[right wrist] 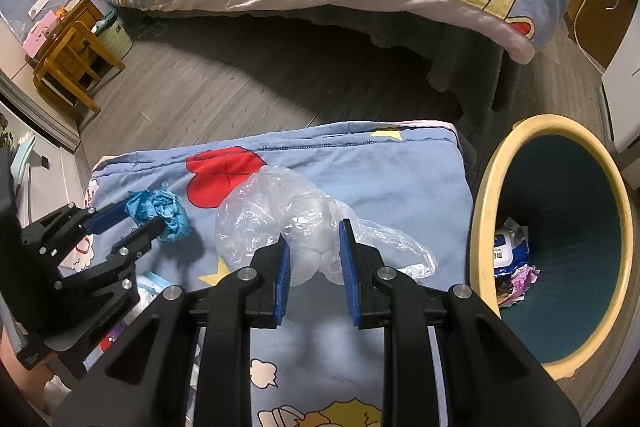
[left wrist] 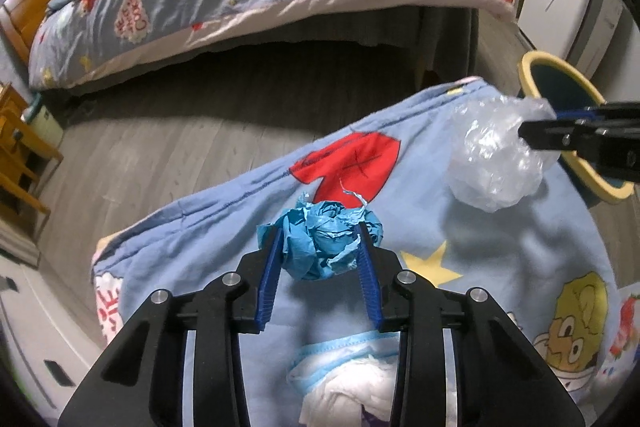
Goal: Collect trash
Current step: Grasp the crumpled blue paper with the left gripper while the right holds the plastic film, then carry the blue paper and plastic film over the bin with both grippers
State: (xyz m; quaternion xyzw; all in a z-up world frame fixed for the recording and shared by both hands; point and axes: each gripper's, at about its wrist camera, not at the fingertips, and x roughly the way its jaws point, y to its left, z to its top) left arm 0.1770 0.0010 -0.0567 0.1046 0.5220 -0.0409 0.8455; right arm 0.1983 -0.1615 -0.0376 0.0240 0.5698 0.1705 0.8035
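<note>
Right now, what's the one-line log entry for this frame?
left gripper: shut on blue paper | right gripper: shut on clear plastic | bin: right of quilt, holds trash

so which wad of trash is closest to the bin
The clear plastic wad, in the right hand-held gripper; the blue paper wad sits farther from the bin.

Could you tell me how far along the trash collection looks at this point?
Some trash already lies in the bin. In hand: the left claw grips a blue paper wad, and the right claw grips a clear plastic bag. Left: binning both, plus the white mask on the quilt.
</note>
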